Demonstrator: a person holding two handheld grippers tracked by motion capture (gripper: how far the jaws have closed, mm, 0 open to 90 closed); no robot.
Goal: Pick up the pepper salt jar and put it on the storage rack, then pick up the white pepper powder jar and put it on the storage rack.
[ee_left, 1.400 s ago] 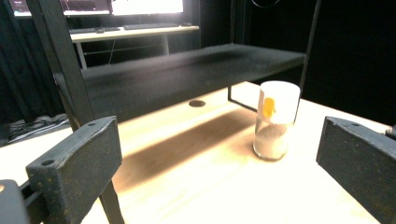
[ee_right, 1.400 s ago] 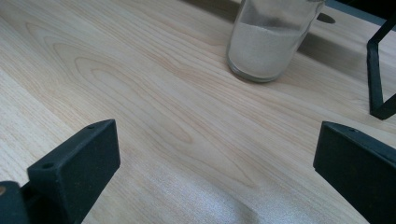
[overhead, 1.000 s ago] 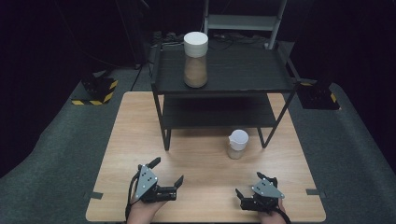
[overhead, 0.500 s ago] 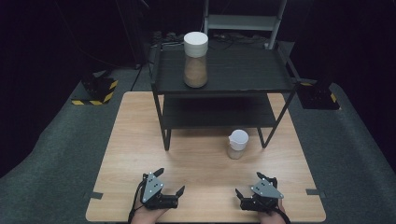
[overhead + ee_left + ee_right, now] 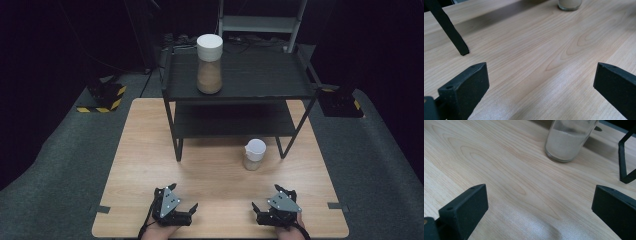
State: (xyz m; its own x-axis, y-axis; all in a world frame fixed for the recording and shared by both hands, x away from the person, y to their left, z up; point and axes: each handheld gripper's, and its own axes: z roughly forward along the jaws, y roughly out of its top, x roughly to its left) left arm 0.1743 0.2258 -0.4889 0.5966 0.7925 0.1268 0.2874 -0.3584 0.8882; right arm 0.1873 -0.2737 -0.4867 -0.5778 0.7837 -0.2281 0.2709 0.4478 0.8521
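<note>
Both grippers sit low at the near edge of the light wooden table (image 5: 150, 150), jaws spread wide, nothing between them. Left gripper (image 5: 181, 209) at about 7 o'clock of the table, right gripper (image 5: 270, 210) at about 5 o'clock.

Nearest thing: small clear glass jar with a white lid, part-filled with pale powder (image 5: 253, 155). It stands upright on the table just in front of the black two-tier metal shelf rack (image 5: 240, 85), at roughly 11 o'clock from the right gripper, near it but apart. In the right gripper view the same jar (image 5: 567, 141) is ahead and slightly right of centre, with a rack leg (image 5: 624, 162) at 2 o'clock of it. In the left gripper view its base (image 5: 570, 4) is far off at 1 o'clock.

A taller clear jar with a white lid and brown powder (image 5: 209, 64) stands on the rack's top tier, at 11 o'clock of the table, well apart from both grippers.

My read: reach phase, right gripper is the natural one for the small jar.

How to do it well:
- keep jaws wide until they straddle the glass body
- come in level, below the lid, not on it
- centre the jar between the jaws before closing, or it skids on the wood
- watch the rack leg on the far side; don't clip it
- lift straight up and keep it upright, since the contents are loose.
</note>
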